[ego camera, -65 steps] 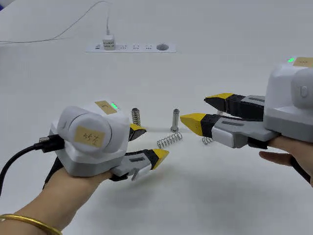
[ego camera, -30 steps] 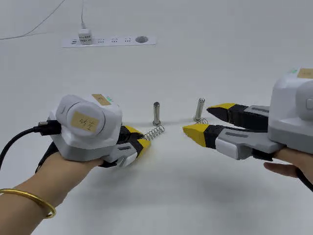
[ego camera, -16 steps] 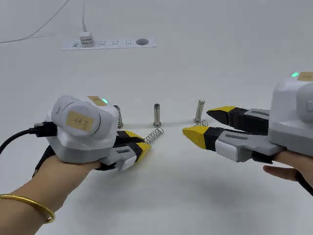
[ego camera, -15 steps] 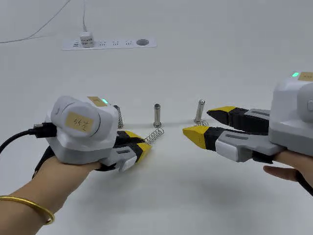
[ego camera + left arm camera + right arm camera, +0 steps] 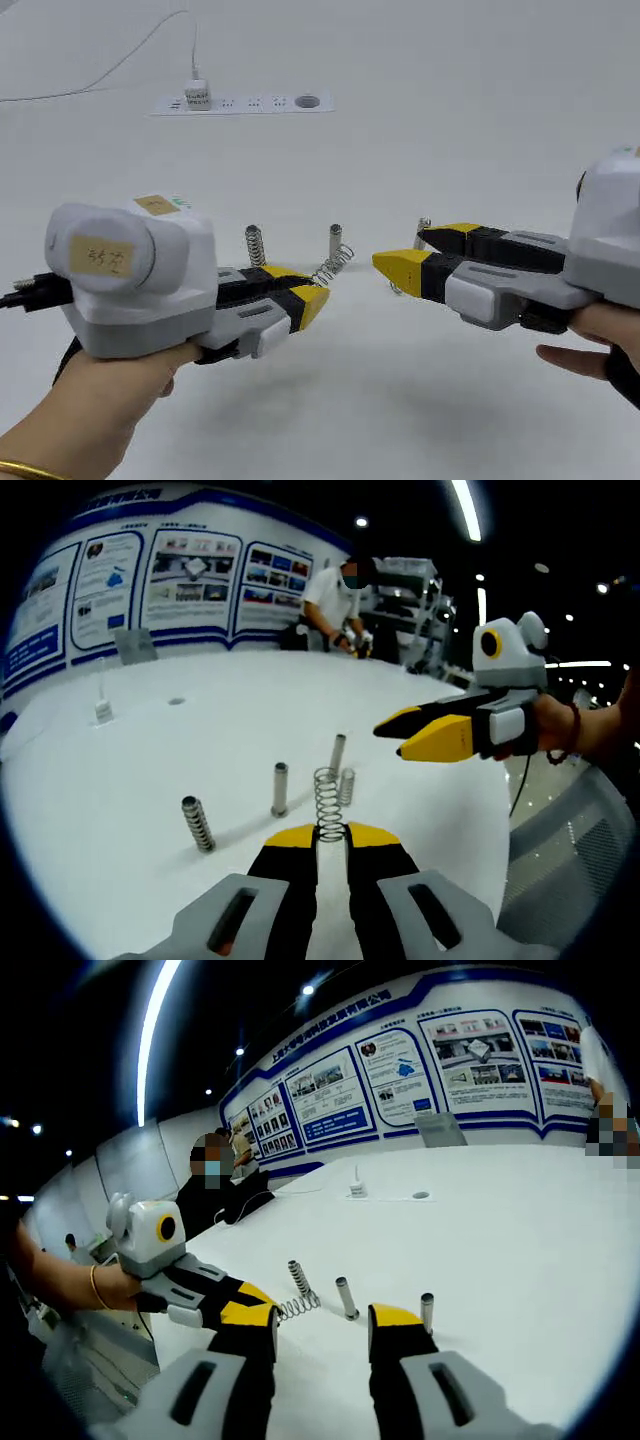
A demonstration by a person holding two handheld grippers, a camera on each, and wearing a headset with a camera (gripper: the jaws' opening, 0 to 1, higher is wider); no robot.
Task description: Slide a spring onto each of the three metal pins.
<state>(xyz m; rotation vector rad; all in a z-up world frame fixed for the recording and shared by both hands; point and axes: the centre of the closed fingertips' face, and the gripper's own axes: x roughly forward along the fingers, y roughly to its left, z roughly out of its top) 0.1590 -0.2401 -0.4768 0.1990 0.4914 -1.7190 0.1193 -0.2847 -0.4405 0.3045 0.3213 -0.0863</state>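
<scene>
Pins (image 5: 280, 788): three, counting the middle pin (image 5: 336, 240).
Springs (image 5: 328, 805): three, all near the middle pin.
Grippers: two, left gripper (image 5: 308, 286), right gripper (image 5: 402, 248).
Power strip (image 5: 243, 103): one, behind the middle pin.

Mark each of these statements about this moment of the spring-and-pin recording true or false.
1. The left gripper has its fingers shut on a coiled metal spring. True.
2. All three upright metal pins already carry springs. False: only the leftmost metal pin wears a spring; the middle metal pin and the rightmost metal pin are bare.
3. The right gripper is open and holds nothing. True.
4. The white power strip lies between the two grippers. False: the white power strip lies well beyond the pins, at the back of the head view.
</scene>
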